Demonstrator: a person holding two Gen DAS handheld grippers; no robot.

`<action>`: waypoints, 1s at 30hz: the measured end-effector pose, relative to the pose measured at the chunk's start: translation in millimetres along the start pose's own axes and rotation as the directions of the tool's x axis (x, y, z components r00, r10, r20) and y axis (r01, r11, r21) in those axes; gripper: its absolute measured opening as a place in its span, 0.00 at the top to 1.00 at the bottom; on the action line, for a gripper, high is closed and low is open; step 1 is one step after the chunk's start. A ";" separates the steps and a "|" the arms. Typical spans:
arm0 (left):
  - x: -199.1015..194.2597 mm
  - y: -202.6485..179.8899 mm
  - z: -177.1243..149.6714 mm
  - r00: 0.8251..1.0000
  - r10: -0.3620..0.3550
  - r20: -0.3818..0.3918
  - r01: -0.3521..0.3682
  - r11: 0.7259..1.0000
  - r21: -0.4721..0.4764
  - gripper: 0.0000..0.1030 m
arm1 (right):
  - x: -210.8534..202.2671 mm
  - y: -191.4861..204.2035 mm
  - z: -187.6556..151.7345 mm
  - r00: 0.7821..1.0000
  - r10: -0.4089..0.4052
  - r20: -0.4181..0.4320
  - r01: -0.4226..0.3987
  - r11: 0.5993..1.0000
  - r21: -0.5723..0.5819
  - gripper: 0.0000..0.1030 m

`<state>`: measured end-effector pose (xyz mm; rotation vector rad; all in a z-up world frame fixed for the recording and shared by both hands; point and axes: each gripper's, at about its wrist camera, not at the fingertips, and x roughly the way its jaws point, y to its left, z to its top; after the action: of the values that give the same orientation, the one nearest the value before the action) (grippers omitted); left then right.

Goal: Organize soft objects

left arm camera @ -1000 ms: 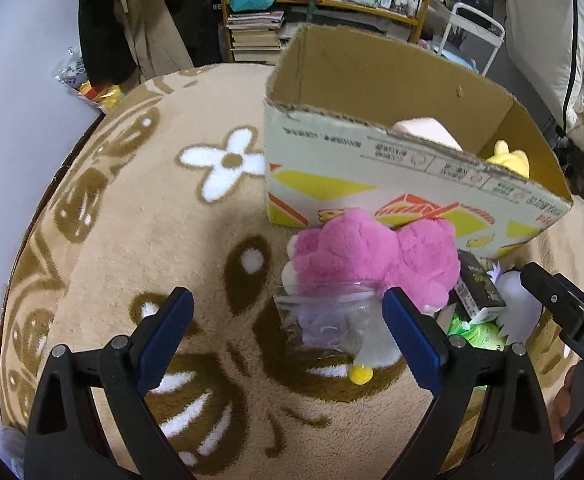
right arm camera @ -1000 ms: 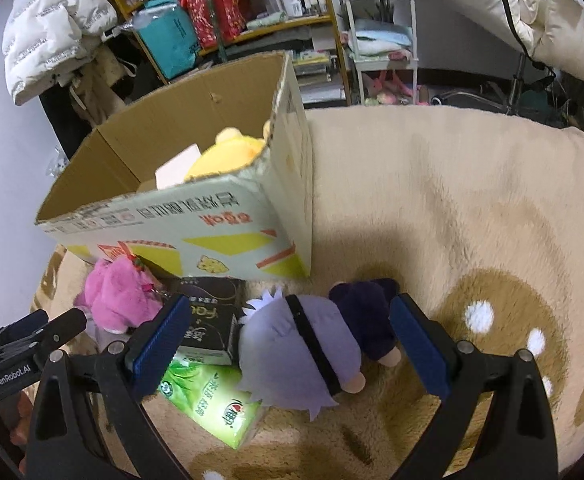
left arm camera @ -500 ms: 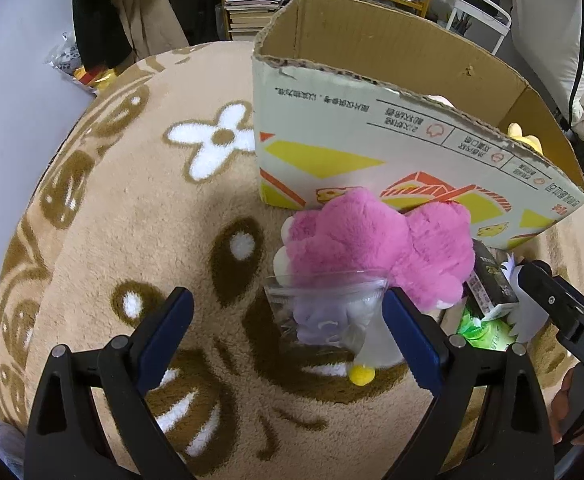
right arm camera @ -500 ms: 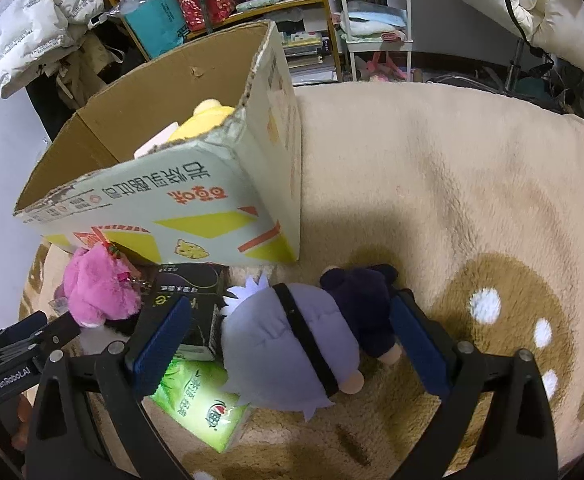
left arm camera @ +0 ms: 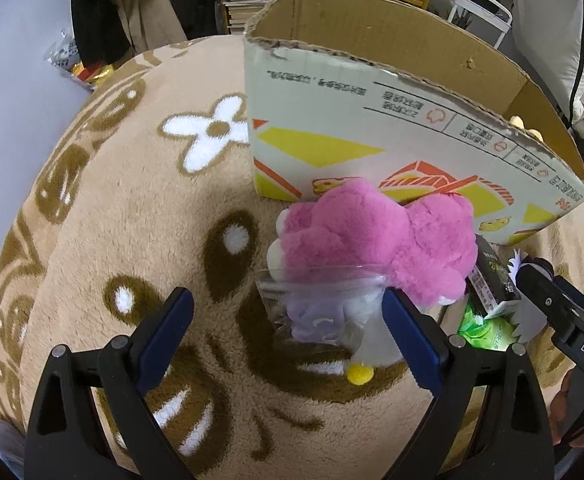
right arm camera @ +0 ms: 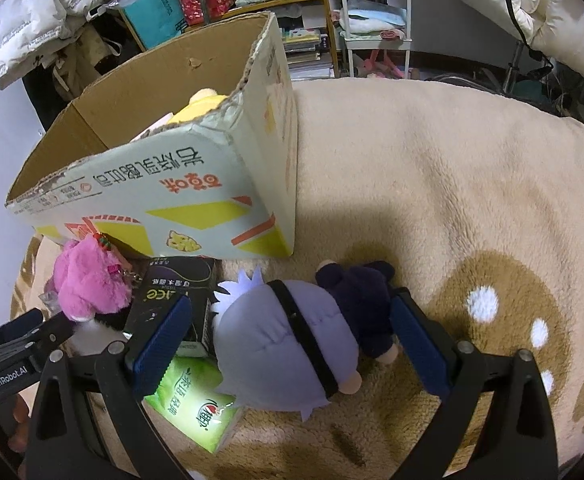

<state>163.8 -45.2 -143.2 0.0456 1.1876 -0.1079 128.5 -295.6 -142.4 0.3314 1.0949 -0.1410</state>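
A pink plush (left arm camera: 380,244) lies on the rug against an open cardboard box (left arm camera: 372,120); it also shows in the right wrist view (right arm camera: 89,284). A clear bag with a pale purple toy (left arm camera: 320,312) lies in front of it. My left gripper (left arm camera: 287,328) is open, with the bag next to its right finger. A lavender and navy doll (right arm camera: 292,336) lies between the open fingers of my right gripper (right arm camera: 292,340). A yellow plush (right arm camera: 199,106) sits inside the box (right arm camera: 171,184).
A black carton (right arm camera: 179,292) and a green tissue pack (right arm camera: 195,404) lie beside the doll. The beige patterned rug (right arm camera: 452,200) stretches to the right. Shelves (right arm camera: 231,4), a white rack and hanging clothes stand behind the box.
Both grippers have moved lower and closer to the toys. The pink plush and the doll look larger. Both stay open.
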 end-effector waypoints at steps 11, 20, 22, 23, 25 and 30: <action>2.8 3.4 -0.2 0.997 -0.080 -0.015 0.079 0.996 -0.039 0.24 | 0.5 1.3 -5.0 1.000 -0.014 -0.013 0.014 1.000 0.003 0.00; 3.3 9.5 -3.6 0.988 -0.152 -0.013 0.151 0.986 -0.074 0.47 | 1.6 -2.4 -1.5 1.000 -0.012 -0.017 0.012 1.000 0.006 0.00; 2.1 10.2 -3.8 0.989 -0.148 -0.009 0.147 0.986 -0.076 0.47 | 1.4 -2.1 -0.8 1.000 -0.012 -0.016 0.012 1.000 0.011 0.00; 0.9 11.0 -3.8 0.990 -0.140 -0.001 0.139 0.987 -0.077 0.47 | 0.2 -2.9 -0.5 1.000 -0.008 -0.013 0.008 1.000 0.017 0.00; -1.7 11.5 -3.8 0.992 -0.123 0.012 0.123 0.989 -0.076 0.47 | -0.1 -5.4 0.6 1.000 -0.002 -0.011 0.002 1.000 0.028 0.00; -6.2 15.3 -3.3 0.994 -0.105 0.022 0.106 0.991 -0.081 0.47 | 8.2 -12.5 -1.7 0.999 -0.008 -0.047 0.010 0.998 0.062 0.00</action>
<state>160.1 -29.3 -139.0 -0.0907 1.1755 -0.1518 127.4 -306.4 -152.8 0.3869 1.1397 -0.1763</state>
